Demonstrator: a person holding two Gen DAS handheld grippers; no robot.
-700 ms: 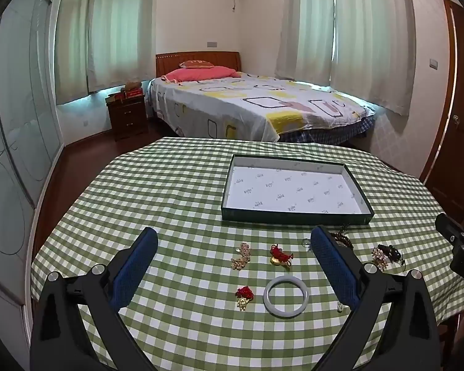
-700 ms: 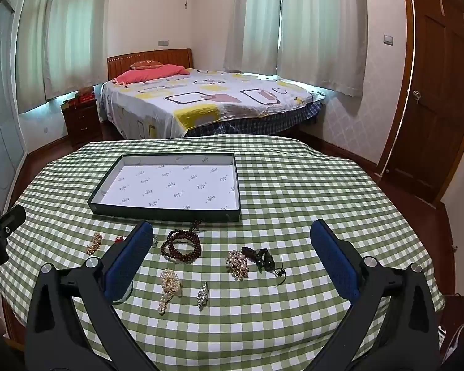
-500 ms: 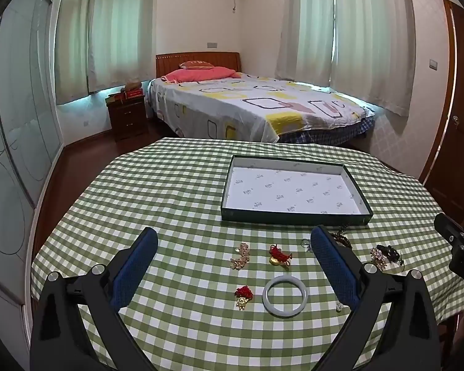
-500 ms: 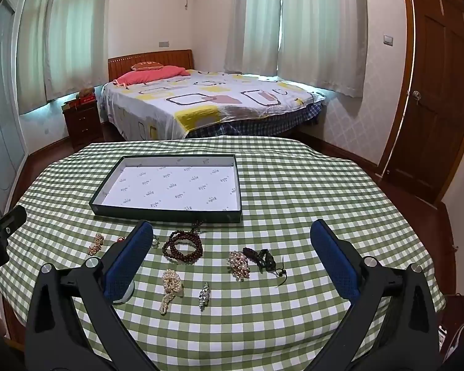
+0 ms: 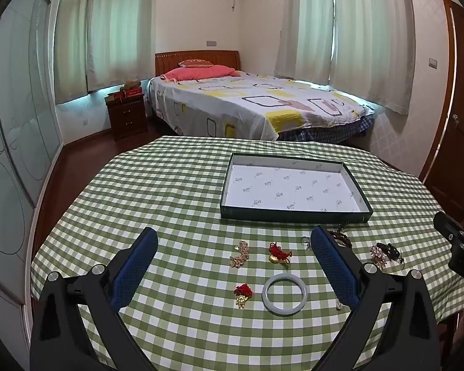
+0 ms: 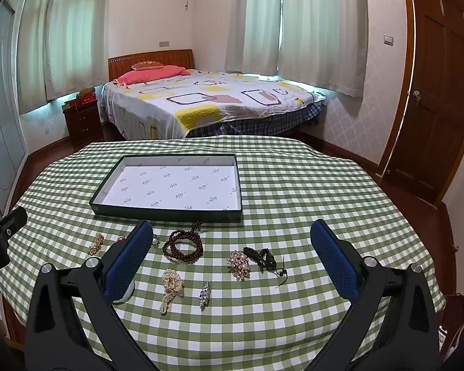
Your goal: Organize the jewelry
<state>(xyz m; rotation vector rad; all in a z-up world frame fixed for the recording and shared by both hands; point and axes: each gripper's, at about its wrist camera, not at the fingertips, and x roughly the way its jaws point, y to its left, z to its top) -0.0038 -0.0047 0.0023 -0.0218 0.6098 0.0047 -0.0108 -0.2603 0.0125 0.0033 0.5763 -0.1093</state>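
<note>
Hovering above the green-and-white checked tablecloth (image 5: 176,185), the left gripper (image 5: 233,261) and right gripper (image 6: 232,255) both hold their blue-padded jaws wide apart, gripping nothing. Loose jewelry lies just in front of the shallow dark-green rectangular tray (image 6: 167,211) with white printed lining — a pale jade bangle (image 5: 284,294), two red knotted charms with gold pendants (image 5: 278,252), a dark wooden bead bracelet (image 6: 182,247), a pearl strand (image 6: 170,287), a crystal cluster (image 6: 239,264). The lining's repeated logo is too small to read.
</note>
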